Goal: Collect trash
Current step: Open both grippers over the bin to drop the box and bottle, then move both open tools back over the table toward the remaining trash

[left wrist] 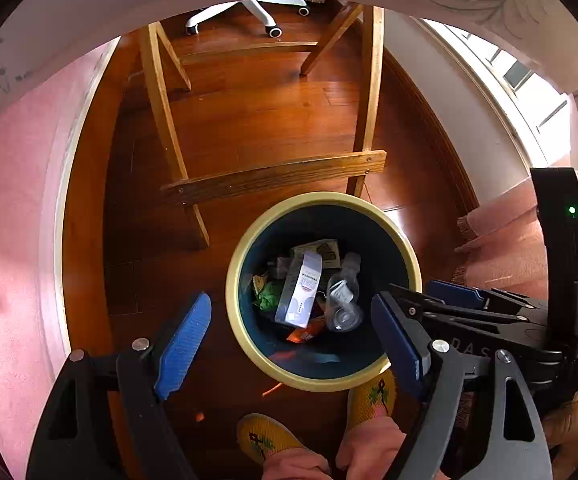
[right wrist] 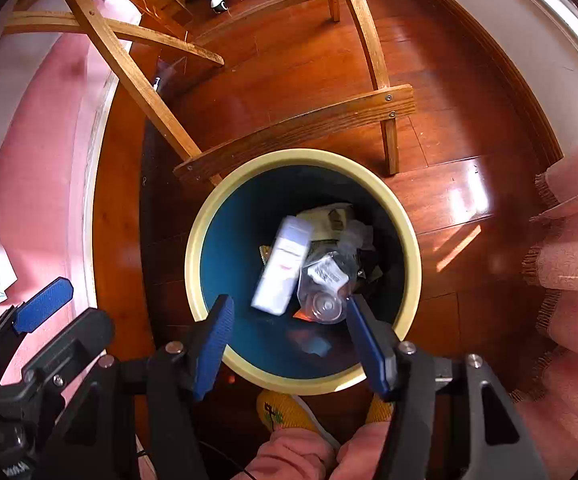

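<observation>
A round bin point(left wrist: 233, 280) with a cream rim and dark blue inside stands on the wooden floor right below both grippers. In it lie a white carton point(left wrist: 301, 292), a clear plastic bottle point(left wrist: 343, 300), green and orange wrappers and paper. My left gripper point(left wrist: 291, 344) points down over the bin, open, with nothing between its blue pads. My right gripper point(right wrist: 291, 350) hangs over the bin's near rim point(right wrist: 195, 256), also open and holding nothing. In the right wrist view the carton point(right wrist: 283, 264) looks blurred beside the bottle point(right wrist: 327, 280).
A wooden frame with a crossbar point(left wrist: 273, 178) stands just behind the bin. An office chair base point(left wrist: 249, 12) is farther back. Pink fringed cloth point(right wrist: 569, 240) hangs at the right, and a pink surface point(left wrist: 13, 200) at the left. The person's yellow slippers point(left wrist: 371, 398) stand beside the bin.
</observation>
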### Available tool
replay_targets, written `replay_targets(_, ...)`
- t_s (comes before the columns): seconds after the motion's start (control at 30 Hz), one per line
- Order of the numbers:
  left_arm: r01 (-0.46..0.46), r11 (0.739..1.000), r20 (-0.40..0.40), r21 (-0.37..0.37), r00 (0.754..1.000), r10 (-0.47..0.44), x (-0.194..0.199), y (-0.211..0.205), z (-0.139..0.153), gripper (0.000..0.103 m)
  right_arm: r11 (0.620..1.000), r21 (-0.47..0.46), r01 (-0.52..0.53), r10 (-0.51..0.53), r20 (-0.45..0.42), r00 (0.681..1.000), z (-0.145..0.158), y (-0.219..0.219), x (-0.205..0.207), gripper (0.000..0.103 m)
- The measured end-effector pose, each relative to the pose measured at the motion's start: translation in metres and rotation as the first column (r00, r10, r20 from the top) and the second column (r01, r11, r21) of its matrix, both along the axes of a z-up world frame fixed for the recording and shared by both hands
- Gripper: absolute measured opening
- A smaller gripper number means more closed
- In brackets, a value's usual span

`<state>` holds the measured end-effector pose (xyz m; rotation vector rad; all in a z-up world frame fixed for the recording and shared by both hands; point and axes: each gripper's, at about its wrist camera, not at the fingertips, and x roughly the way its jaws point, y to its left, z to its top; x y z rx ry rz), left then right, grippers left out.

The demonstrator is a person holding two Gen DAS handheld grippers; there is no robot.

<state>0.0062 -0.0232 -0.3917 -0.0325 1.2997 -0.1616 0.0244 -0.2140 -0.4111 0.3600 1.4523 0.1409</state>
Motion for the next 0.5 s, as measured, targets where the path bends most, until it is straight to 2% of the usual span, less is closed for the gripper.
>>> replay_targets(0.07,-0.02,1.0,-0.001,0.01,1.0,0.02,0.002,0.005,0.002,0.089,1.0,0.002,0.006,-0.006,0.003,1.0,0.0,-0.002,-0.001,0.059)
replay_targets(0.27,-0.065,0.997,0.028,0.036,0.998,0.064,-0.002,0.017,0.022,0.089,1.0,-0.002,0.014,-0.014,0.011,1.0,0.016,-0.007,-0.004,0.059)
replay_targets(0.4,-0.105,0.994,0.036,0.03,0.994,0.104,-0.003,0.02,0.046,0.089,1.0,-0.006,0.015,-0.014,0.016,1.0,0.042,-0.009,-0.005,0.059)
replay_targets(0.5,-0.127,0.992,0.054,0.019,0.991,0.126,-0.005,0.021,0.076,0.089,1.0,-0.006,0.004,-0.004,0.027,1.0,0.07,-0.009,-0.007,0.059)
